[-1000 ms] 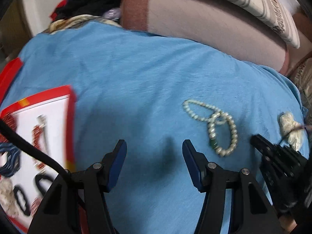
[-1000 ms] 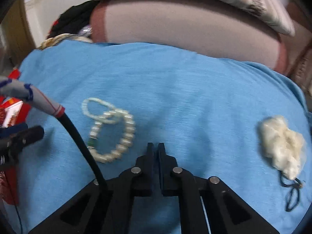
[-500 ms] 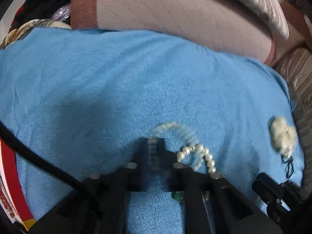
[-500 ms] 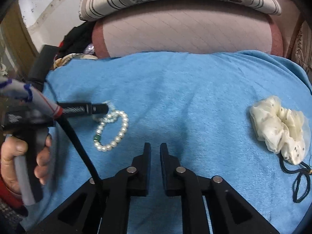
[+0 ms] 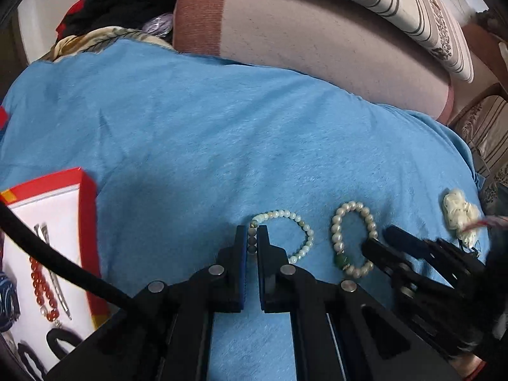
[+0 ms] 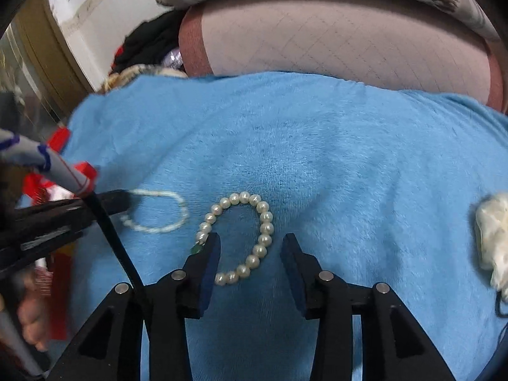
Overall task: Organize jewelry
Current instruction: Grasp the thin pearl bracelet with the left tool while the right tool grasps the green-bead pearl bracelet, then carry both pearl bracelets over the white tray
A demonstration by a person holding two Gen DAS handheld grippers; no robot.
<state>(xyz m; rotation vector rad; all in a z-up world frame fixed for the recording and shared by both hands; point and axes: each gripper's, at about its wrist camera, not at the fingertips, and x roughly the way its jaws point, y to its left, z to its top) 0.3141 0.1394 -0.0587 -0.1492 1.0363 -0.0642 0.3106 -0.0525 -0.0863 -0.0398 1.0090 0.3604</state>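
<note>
Two pearl bracelets lie on the blue cloth [image 5: 222, 120]. My left gripper [image 5: 253, 238] is shut on the thin small-bead bracelet [image 5: 298, 225], pinching its left side; it also shows blurred in the right wrist view [image 6: 158, 212]. The larger pearl bracelet with a green bead [image 5: 352, 238] lies just right of it. My right gripper [image 6: 250, 247] is open, its fingers either side of the large bracelet's [image 6: 254, 231] near part. A red-edged white tray [image 5: 85, 209] at the left holds a red bead bracelet [image 5: 41, 285], a hair clip and dark hair ties.
A cream scrunchie [image 5: 460, 216] with a black hair tie lies at the cloth's right edge; it also shows in the right wrist view [image 6: 492, 238]. Pink and striped cushions [image 5: 317, 31] bound the far side. Dark clothes [image 5: 120, 3] are piled at the back left.
The two bracelets, overlapping before, now lie apart. My left gripper has closed on the thin one and drawn it left. My right gripper has opened and moved over the large one.
</note>
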